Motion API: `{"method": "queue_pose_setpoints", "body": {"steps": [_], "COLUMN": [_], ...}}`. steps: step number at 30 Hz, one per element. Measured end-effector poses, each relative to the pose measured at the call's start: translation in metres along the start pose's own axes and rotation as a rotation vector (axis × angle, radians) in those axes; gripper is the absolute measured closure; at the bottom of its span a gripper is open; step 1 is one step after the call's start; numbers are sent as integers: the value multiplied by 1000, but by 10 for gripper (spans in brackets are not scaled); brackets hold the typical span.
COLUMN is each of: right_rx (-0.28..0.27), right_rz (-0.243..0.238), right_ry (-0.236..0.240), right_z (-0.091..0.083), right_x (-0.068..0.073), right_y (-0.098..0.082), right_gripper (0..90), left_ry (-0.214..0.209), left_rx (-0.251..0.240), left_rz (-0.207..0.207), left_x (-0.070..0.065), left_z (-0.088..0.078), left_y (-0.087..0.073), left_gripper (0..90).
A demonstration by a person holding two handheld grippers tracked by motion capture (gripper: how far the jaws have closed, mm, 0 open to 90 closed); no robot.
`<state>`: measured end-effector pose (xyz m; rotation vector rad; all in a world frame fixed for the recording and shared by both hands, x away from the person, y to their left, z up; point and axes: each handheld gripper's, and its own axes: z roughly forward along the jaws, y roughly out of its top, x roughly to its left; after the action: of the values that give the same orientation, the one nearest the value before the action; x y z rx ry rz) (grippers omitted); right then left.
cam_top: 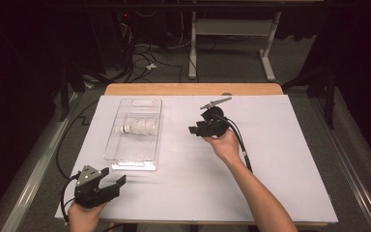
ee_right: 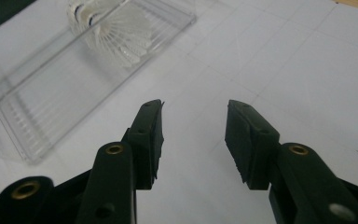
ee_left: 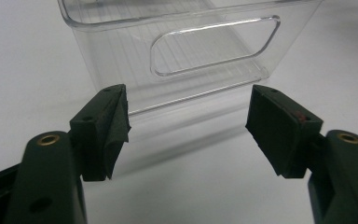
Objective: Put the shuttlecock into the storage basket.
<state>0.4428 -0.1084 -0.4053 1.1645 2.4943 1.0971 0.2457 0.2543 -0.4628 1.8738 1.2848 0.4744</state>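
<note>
My right gripper [ee_right: 193,140] has its jaws partly apart, with nothing between them, above the white worktop [cam_top: 280,159]. My left gripper [ee_left: 186,133] has its jaws wide apart and also empty; they face the near end wall of the clear tray [ee_left: 186,56], which stands just in front of them. In the high view my left gripper [cam_top: 110,185] is at the near left corner of the worktop and my right gripper [cam_top: 195,129] is to the right of the tray [cam_top: 125,162]. The shuttlecock [cam_top: 140,127] lies on its side inside the tray, in the far half. It is white, with a skirt of thin feathers and a rounded cork head that points to the left. From my right gripper view the shuttlecock [ee_right: 112,35] looks blurred, its feathers spreading like a fan.
</note>
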Motion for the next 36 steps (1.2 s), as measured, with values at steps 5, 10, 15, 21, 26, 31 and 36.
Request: {"method": "queue_pose_setpoints", "body": {"steps": [5,10,15,21,26,31,36], "right_rx": [-16,-26,-27,-25,-33,-38,-50], "right_rz": [16,40,59,56,64,64,70], "right_ry": [-1,-14,-27,-47,-48,-47,-58], "right_z": [-10,-21,-29,-37,-40,-45,-51], "right_x": [-7,-19,-29,-33,-34,-35,-37], "right_y": [-10,-20,-29,-36,-42,-46,-55], "right_gripper": [568,568,564,563,563,561,553], "left_ry": [7,11,12,10,12,15,14], "left_rx": [-6,-3,0,2,1,2,2], "left_rz": [-16,-9,-14,-4,0,1,-8], "left_x": [2,1,1,0,0,0,2], "left_z": [-1,0,1,2,1,0,1], "left_y": [-1,0,0,0,1,1,0], "left_gripper": [306,306,306,306,306,306,305]}}
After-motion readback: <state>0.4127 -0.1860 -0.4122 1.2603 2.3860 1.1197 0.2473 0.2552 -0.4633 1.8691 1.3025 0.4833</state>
